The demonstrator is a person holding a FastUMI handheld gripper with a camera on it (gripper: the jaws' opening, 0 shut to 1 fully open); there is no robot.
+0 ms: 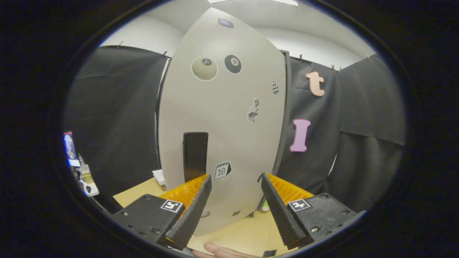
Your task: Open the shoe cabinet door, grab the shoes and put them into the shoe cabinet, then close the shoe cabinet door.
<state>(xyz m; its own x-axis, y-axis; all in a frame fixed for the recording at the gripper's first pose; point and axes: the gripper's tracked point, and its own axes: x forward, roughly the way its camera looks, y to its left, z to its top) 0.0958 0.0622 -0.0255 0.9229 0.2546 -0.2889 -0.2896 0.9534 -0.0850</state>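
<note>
1. Grey shoe cabinet door [222,118] stands just ahead of your tongs [235,179], stickers scattered over it.
2. Your tongs are spread wide, pinching nothing.
3. Its dark handle [195,156] sits just above your left finger [192,211].
4. Wooden floor [247,233] lies below.
</note>
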